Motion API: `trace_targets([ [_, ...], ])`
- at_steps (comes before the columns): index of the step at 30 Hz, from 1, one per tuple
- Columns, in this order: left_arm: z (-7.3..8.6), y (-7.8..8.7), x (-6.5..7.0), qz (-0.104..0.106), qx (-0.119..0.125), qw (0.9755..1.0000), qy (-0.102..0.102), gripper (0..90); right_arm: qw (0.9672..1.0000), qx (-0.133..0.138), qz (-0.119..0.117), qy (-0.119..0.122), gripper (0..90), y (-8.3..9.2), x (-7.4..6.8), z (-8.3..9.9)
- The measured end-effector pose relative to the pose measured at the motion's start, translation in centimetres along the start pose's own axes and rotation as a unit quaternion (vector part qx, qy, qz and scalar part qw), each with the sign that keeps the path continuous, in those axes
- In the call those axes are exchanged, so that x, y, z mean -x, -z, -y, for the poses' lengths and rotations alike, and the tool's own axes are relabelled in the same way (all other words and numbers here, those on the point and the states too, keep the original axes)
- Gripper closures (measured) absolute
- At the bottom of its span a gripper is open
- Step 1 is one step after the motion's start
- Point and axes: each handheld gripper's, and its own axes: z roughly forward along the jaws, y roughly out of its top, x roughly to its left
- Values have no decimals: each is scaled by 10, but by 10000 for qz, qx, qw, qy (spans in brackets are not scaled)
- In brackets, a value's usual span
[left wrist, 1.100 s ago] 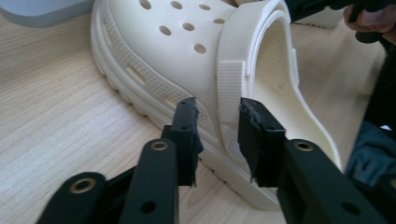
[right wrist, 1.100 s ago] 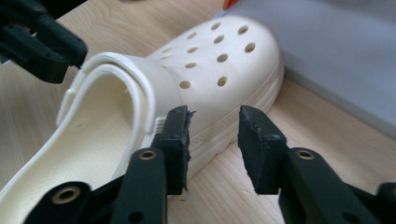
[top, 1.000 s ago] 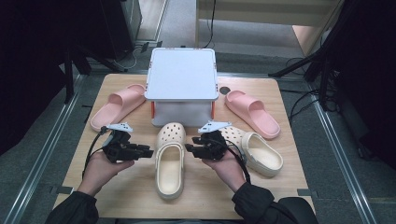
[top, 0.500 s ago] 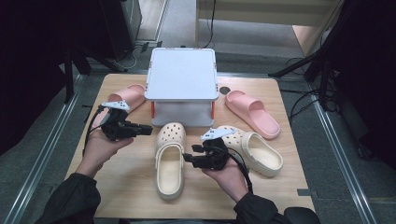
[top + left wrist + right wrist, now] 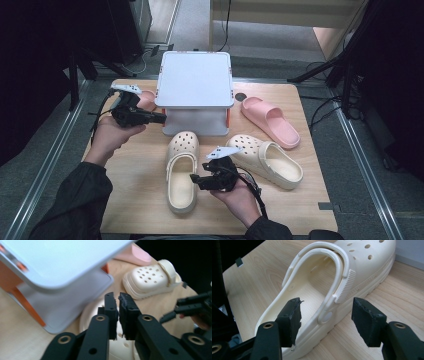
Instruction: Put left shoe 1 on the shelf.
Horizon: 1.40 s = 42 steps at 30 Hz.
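Observation:
Two cream clogs lie on the wooden table, one in the middle [image 5: 181, 175] and one to its right [image 5: 267, 160]. My right gripper [image 5: 194, 178] points left at the middle clog [image 5: 312, 287]. Its jaws have just been opening and now stand open astride that clog's side wall, with the pads [image 5: 292, 317] clear of it. My left gripper [image 5: 161, 118] is held up by the white stand's [image 5: 195, 82] left front corner. Its jaws [image 5: 118, 300] have just been closing and are shut on nothing. A pink slipper [image 5: 270, 120] lies right of the stand, and another [image 5: 147, 99] lies partly behind my left gripper.
The white stand [image 5: 50, 265] has orange legs and a lower shelf and takes up the table's far middle. A small black disc [image 5: 240, 96] lies beside it. Metal rails run along both table sides. Bare wood shows at the near left [image 5: 135, 200].
The left hand has risen and moved away from the middle clog toward the stand's left corner, and its jaws have shut. The right hand has slid nearer along the clog's side, its jaws wider.

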Motion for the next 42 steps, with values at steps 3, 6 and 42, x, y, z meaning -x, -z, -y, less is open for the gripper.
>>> trace_targets([
  [3, -9, 2, 0, 15, 7, 10000, -59, 877, 10000, 3, -2, -89, 417, -1, -1, 1],
  [6, -26, 3, -5, 4, 61, 10000, 20, 885, 9999, 28, 77, -133, 418, -3, -2, 3],
  [42, -37, -14, -41, -286, -86, 9995, 100, 883, 9952, 19, 758, -613, 682, -41, 5, -5],
])
